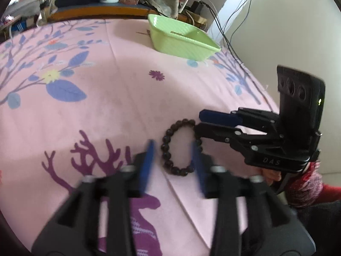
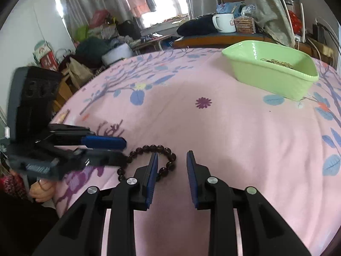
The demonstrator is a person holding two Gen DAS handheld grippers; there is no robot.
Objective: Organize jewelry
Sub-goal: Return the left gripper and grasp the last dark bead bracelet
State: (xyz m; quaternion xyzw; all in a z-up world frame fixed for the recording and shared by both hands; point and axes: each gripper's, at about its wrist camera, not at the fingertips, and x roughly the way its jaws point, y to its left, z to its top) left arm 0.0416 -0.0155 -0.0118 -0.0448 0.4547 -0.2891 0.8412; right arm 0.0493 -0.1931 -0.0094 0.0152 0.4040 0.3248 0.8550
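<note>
- Two sets of tongs meet over one dark beaded bracelet (image 1: 180, 147) that lies flat on a pink floral sheet (image 1: 119, 89) covering a bed.
- From the left wrist view, the left tongs (image 1: 173, 149) stand wide apart, with a blue pad on either side of the bracelet loop and neither pad clearly touching it.
- The right tongs (image 1: 197, 120) come in from the right, their tips at the bracelet's upper right edge; a narrow gap shows between the two fingers, and nothing is gripped.
- White letters reading "DAS" are stamped on the black body of the right tool.
- From the right wrist view, the right tongs (image 2: 172, 155) are parted, the left-hand pad resting over the bracelet (image 2: 149, 149) beads.
- The left tongs (image 2: 123, 149) appear blurred there, beside the bracelet's far end.
- A pale green plastic basin (image 2: 275, 79) sits well apart near the bed's far edge, holding a small yellowish beaded piece (image 2: 277, 62).
- A white mug (image 2: 226, 22) with a small printed figure, unreadable, stands on a desk beyond the bed.
</note>
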